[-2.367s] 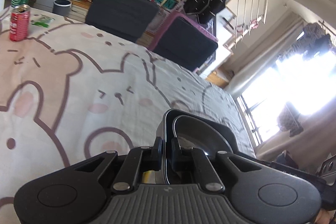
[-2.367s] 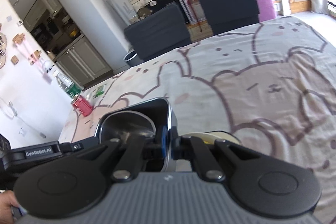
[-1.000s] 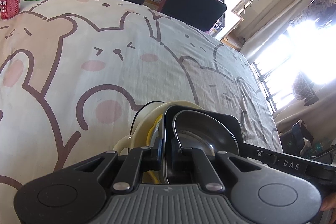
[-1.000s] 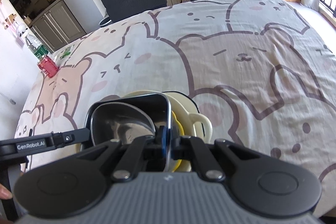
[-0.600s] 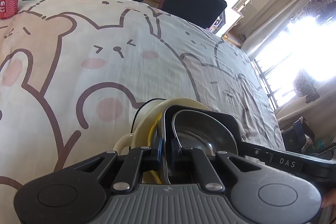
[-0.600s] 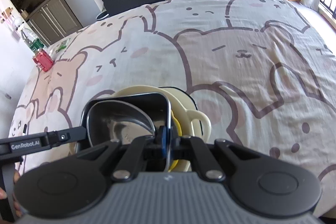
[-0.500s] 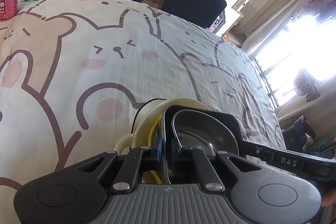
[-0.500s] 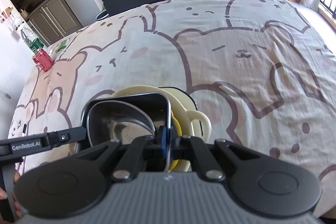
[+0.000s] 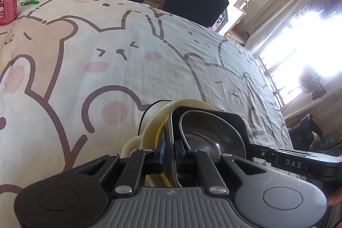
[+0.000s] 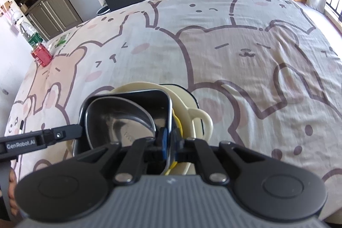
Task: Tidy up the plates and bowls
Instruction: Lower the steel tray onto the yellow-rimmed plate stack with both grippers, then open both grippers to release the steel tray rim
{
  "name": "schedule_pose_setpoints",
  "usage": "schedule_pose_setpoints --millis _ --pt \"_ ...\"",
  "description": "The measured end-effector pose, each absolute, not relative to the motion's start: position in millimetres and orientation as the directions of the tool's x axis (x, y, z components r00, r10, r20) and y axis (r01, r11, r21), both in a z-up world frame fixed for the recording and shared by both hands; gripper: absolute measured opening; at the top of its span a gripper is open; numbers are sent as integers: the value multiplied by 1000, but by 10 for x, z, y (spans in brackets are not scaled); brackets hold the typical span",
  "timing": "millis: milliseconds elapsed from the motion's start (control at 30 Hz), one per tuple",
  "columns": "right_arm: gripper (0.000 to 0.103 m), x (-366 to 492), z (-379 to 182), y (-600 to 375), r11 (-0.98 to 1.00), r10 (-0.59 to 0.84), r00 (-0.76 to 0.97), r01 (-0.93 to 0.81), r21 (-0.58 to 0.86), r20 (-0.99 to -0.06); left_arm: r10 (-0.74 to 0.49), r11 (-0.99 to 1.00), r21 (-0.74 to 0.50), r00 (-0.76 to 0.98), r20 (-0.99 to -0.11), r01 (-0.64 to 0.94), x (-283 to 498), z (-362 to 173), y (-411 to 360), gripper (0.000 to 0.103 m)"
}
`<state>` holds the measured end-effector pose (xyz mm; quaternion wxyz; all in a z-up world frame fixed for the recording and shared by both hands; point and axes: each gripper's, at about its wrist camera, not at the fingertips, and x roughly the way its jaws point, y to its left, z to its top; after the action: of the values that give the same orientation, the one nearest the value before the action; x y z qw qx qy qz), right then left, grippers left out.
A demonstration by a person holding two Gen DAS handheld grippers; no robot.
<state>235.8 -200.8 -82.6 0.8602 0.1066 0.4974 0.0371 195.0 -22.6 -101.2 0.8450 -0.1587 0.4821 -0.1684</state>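
Two grippers hold one dark square dish between them, and you have it sitting in the stack. Your left gripper [image 9: 168,153] is clamped on the dish's [image 9: 208,114] left wall, jaws nearly together with only the thin wall between them. Inside the dish lies a steel bowl [image 9: 211,134]; under it sit a yellow plate [image 9: 159,131] and a cream bowl with handles [image 9: 188,102], all nested on the bear-print cloth [image 9: 128,61]. Your right gripper [image 10: 170,144] pinches the opposite wall just as tightly. I judge the stacking nearly done: what seems left is letting go with both hands and backing away. Nothing else to sort shows on the cloth besides a red can [image 10: 41,55] far off.
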Motion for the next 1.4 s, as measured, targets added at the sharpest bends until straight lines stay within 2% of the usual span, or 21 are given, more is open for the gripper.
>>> schedule_pose_setpoints --millis 67,200,367,433,467,500,533,600,700,833,967,1067,1167,1400 --pt "11 2352 -819 -2018 975 168 502 40 217 -848 -438 893 -429 478 -761 135 1936 -992 -226 12" --pt "13 2327 -784 -2027 977 163 512 37 212 -844 -425 901 -411 480 -768 141 1898 -954 -222 30" --pt "18 2258 -719 -2044 979 150 532 38 201 -833 -404 911 -387 484 -776 141 1833 -893 -210 45" --pt "24 2219 -680 -2059 980 145 546 38 197 -825 -398 915 -378 490 -775 144 1792 -857 -211 58" --pt "31 2196 -658 -2065 980 143 554 38 196 -820 -396 915 -375 495 -774 146 1772 -838 -210 62" --pt "41 2174 -636 -2070 981 139 562 37 192 -815 -392 917 -371 499 -773 147 1754 -818 -210 70" --pt "45 2146 -613 -2079 982 134 572 34 187 -809 -389 919 -365 503 -771 150 1734 -797 -212 76" --pt "55 2092 -570 -2080 984 125 589 26 174 -798 -382 922 -354 512 -769 156 1694 -757 -221 83" --pt "65 2008 -517 -2093 987 118 613 18 163 -781 -380 922 -354 522 -763 154 1640 -703 -227 93" --pt "72 1903 -441 -2126 989 96 642 27 147 -761 -363 929 -335 572 -735 159 1539 -554 -248 103" --pt "93 1760 -298 -2174 986 107 708 16 168 -698 -330 940 -309 624 -708 146 1412 -322 -260 103" --pt "96 1665 -192 -2219 985 95 739 27 170 -667 -283 958 -243 650 -705 154 1300 -166 -292 103" --pt "102 1558 -76 -2253 983 96 771 25 181 -630 -276 960 -233 673 -686 157 1203 -52 -268 103" --pt "103 1233 137 -2191 988 104 833 -22 155 -544 -255 967 -165 770 -584 195 789 291 -216 103"
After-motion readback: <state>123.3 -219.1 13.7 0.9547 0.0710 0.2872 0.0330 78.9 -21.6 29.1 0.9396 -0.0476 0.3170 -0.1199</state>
